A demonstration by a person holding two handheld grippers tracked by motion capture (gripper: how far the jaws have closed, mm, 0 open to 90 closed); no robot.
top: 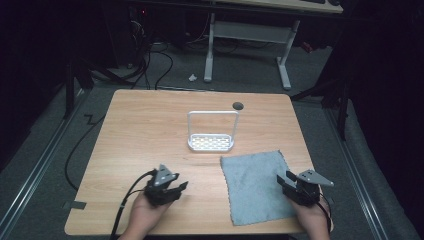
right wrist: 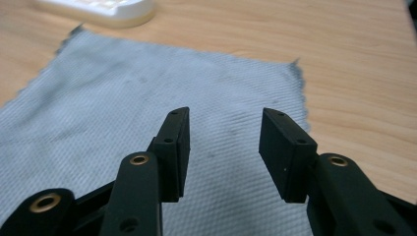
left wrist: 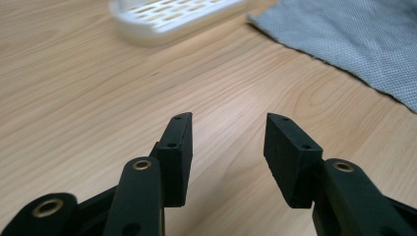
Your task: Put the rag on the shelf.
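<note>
Room: dark, grey floor [top: 45,150], white desk frame [top: 247,37] at top.
Table [top: 150,130]: pale wood, mid-frame.
Rack [top: 212,131]: centre.
Cloth [top: 257,185]: lower right.
Left gripper [top: 176,189]: parted, empty.
Right gripper [top: 284,181]: parted, empty, over cloth.

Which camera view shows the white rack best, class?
The high view: the white rack shows whole there, slotted base and upright hoop handle, standing beside the grey cloth. The left gripper view catches just its base; the right gripper view just a base corner.
</note>
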